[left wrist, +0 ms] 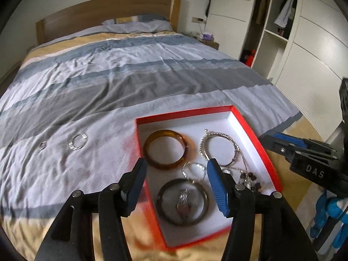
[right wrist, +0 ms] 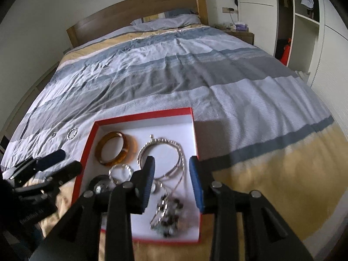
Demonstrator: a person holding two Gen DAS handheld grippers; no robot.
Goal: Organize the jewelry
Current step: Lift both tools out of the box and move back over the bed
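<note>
A red box [left wrist: 250, 128] sits near the bed's [left wrist: 108, 82] foot edge, gathering the jewelry: amber bangle [left wrist: 166, 149], silver bangles, dark ring, beads. Two pieces, a ring [left wrist: 78, 141] and a clasp [left wrist: 42, 145], lie loose on the bed left of the box. The left gripper [left wrist: 176, 167] hangs wide open and empty over the box's left rim; the ring lies well apart, up-left. The right gripper [right wrist: 171, 166], also open and empty, hovers above the box's right side.

Red box [left wrist: 256, 130] holding bangles [left wrist: 166, 149], necklaces [right wrist: 167, 213]

Both wrist views look close down past their parted jaws toward the headboard [left wrist: 108, 10], sharing the red box [left wrist: 256, 134] between them.
</note>
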